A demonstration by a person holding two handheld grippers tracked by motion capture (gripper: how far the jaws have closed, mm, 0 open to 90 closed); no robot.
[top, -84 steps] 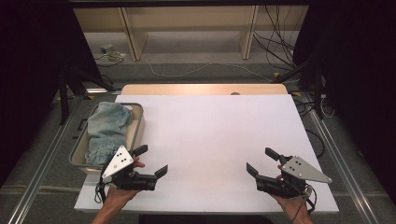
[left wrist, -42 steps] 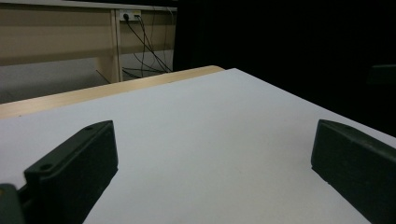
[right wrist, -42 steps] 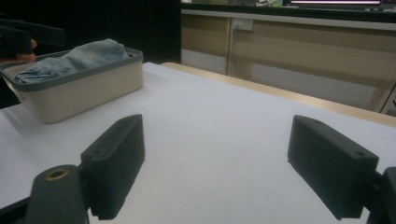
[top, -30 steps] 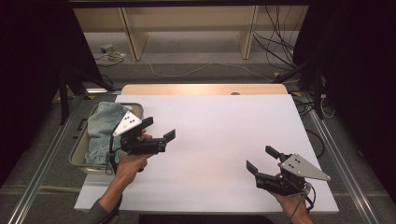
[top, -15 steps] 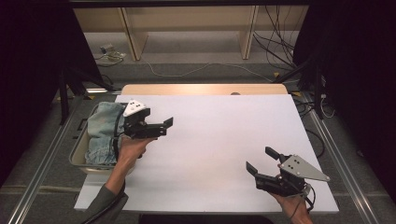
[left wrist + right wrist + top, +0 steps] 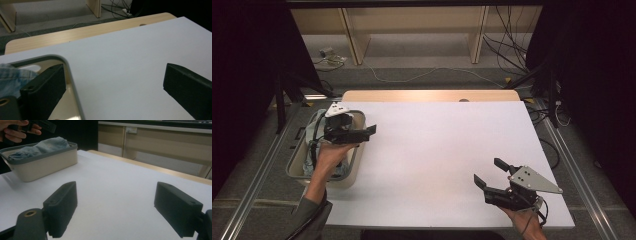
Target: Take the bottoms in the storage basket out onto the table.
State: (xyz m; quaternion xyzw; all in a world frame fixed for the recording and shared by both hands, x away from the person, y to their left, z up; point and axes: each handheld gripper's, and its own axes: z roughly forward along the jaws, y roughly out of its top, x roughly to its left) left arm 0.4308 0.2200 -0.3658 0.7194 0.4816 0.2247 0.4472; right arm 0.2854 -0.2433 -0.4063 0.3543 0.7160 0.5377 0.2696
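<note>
Two grippers, both wide open, nothing held. Left gripper (image 6: 362, 133) hovers over bin (image 6: 296, 172) rim at table's left edge; jeans (image 6: 42, 147) lie inside, ungrabbed. Right gripper (image 6: 492, 176) idles near front. Pick-up not begun, I judge.

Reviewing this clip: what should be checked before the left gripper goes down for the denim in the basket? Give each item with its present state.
1. Left gripper jaws apart: ok, wide open in the left gripper view.
2. Left gripper over the denim cloth: not ok, its jaws straddle the rim of the basket.
3. Denim inside the basket: ok.
4. Right gripper away from the basket: ok, open at the near right of the table.
5. A loose fold to grasp: cannot tell.
</note>
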